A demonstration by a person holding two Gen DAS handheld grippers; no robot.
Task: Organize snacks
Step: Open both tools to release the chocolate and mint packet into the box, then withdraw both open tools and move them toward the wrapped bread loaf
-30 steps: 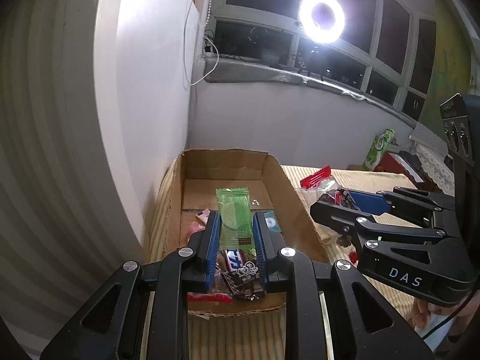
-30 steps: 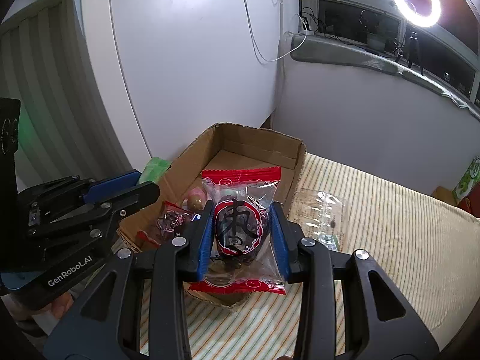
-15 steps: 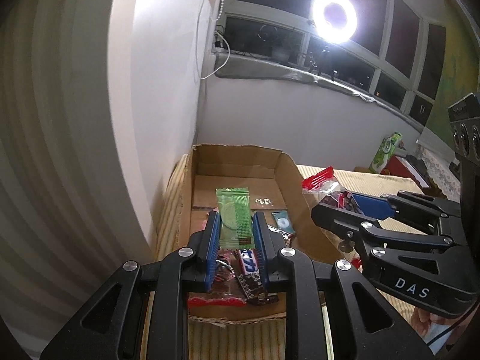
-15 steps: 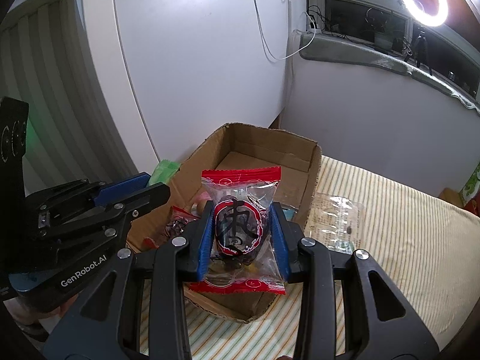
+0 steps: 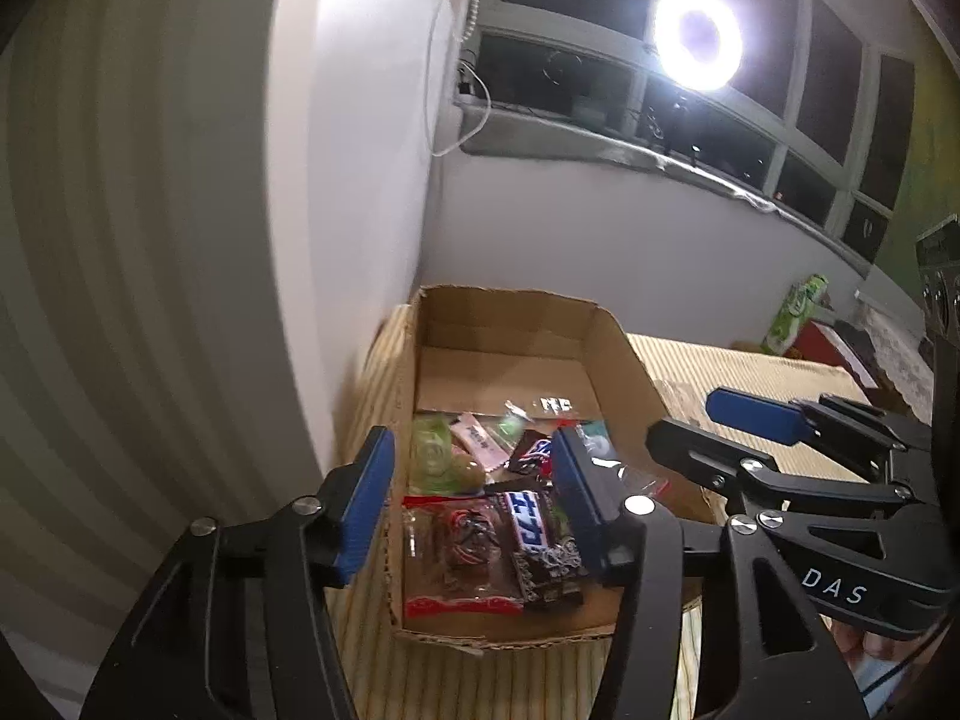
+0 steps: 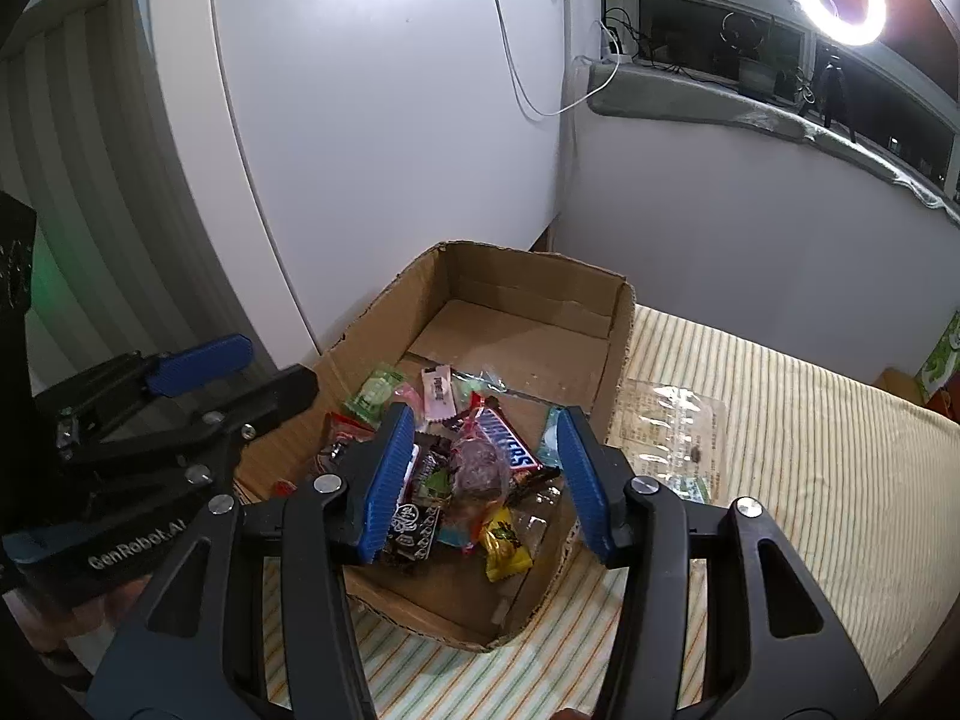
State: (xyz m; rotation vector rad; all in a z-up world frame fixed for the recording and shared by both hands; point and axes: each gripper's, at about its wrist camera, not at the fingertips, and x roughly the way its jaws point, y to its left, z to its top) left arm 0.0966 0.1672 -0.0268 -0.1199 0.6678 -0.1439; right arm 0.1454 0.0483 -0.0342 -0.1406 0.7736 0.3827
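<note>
Tongs both spread wide, left tongs (image 5: 471,507) and right tongs (image 6: 483,474) over cardboard box (image 6: 528,288)

"SNICKERS" on a candy bar (image 6: 506,443), "DAS" on right tongs (image 5: 834,577), "GenRobot.AI" on left tongs (image 6: 137,545)

An open cardboard box (image 6: 618,324) sat on striped cloth, holding a loose heap of wrapped snacks: a Snickers bar (image 6: 507,444), a green packet (image 6: 375,390), a yellow candy (image 6: 504,546), a red-edged clear pouch (image 5: 456,546).
</note>
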